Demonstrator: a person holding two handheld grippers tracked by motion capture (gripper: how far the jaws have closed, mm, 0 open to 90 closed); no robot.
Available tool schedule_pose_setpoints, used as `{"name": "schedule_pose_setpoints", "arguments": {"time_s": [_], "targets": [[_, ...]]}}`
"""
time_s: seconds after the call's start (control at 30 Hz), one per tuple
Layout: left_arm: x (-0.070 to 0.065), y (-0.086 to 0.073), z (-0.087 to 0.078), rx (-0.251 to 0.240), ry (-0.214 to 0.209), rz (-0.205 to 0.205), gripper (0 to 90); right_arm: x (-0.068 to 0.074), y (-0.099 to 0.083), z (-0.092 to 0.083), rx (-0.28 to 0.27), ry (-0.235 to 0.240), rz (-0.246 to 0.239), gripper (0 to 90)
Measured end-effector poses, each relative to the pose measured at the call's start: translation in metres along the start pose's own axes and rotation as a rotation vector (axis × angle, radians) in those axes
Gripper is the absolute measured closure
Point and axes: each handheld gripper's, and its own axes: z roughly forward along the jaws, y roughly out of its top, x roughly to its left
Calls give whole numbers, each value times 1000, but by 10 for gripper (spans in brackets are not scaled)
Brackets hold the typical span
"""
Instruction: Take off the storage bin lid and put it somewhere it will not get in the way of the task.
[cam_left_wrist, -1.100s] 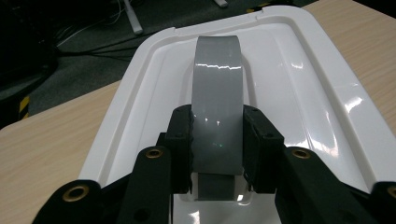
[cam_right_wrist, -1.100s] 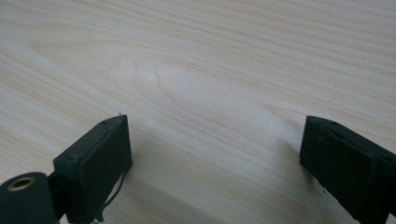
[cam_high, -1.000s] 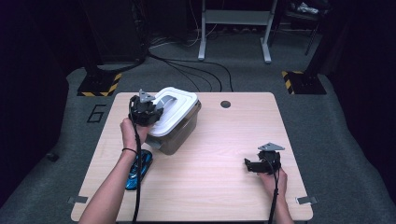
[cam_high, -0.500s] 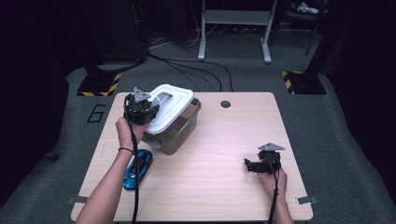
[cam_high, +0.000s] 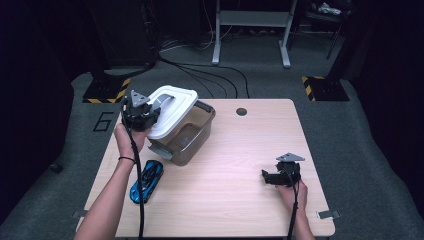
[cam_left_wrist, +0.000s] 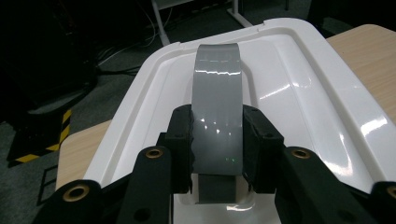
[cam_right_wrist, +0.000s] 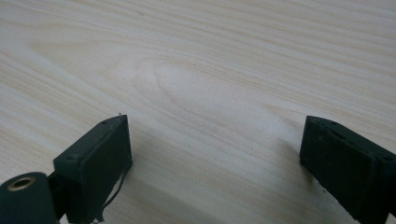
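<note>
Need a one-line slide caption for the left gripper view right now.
Left gripper shut on the grey handle of the white lid, table edge behind.

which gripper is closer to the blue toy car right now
Left. The left gripper holds the lid's grey handle just beyond the blue toy car; the right gripper rests far across the table.
</note>
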Motion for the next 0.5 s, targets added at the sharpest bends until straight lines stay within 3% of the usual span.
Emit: {"name": "schedule_pose_setpoints", "arguments": {"time_s": [0.5], "targets": [[31, -9, -5, 2, 95, -30, 673, 0, 0, 0, 0, 0, 0, 83]]}}
